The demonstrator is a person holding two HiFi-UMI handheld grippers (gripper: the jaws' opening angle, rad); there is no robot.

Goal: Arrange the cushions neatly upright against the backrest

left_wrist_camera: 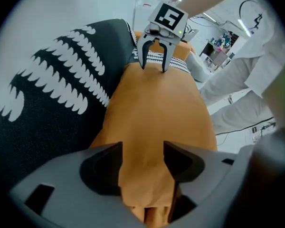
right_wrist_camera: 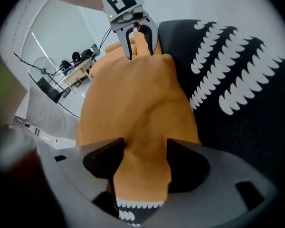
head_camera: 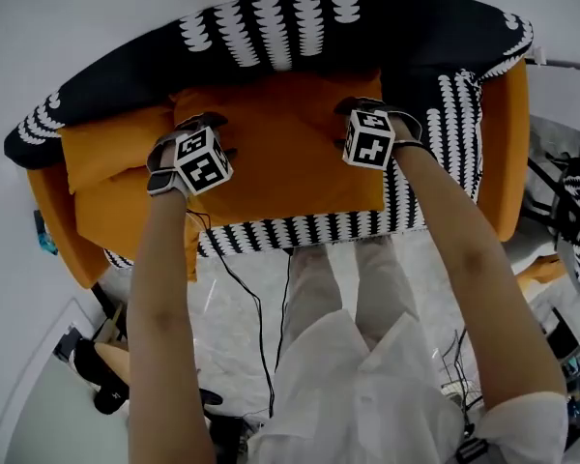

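A big orange cushion (head_camera: 271, 153) stands upright at the middle of the sofa, leaning on the black backrest with white scallop print (head_camera: 271, 27). Both grippers sit at its top edge. My left gripper (head_camera: 201, 122) is at the cushion's left top corner. Its jaws (left_wrist_camera: 142, 148) stand wide, with orange fabric bulging between them. My right gripper (head_camera: 362, 104) straddles the right top corner in the same way (right_wrist_camera: 146, 146), wide open over the fabric. Each gripper shows in the other's view: the right gripper (left_wrist_camera: 153, 63) and the left gripper (right_wrist_camera: 142, 46). A second orange cushion (head_camera: 101, 158) leans at the left end.
The sofa has orange armrests, left (head_camera: 58, 220) and right (head_camera: 514, 153), and a patterned seat front (head_camera: 300, 230). A black cable (head_camera: 256, 317) trails over the white floor by the person's legs. A black-and-white patterned thing (head_camera: 578, 211) lies right of the sofa.
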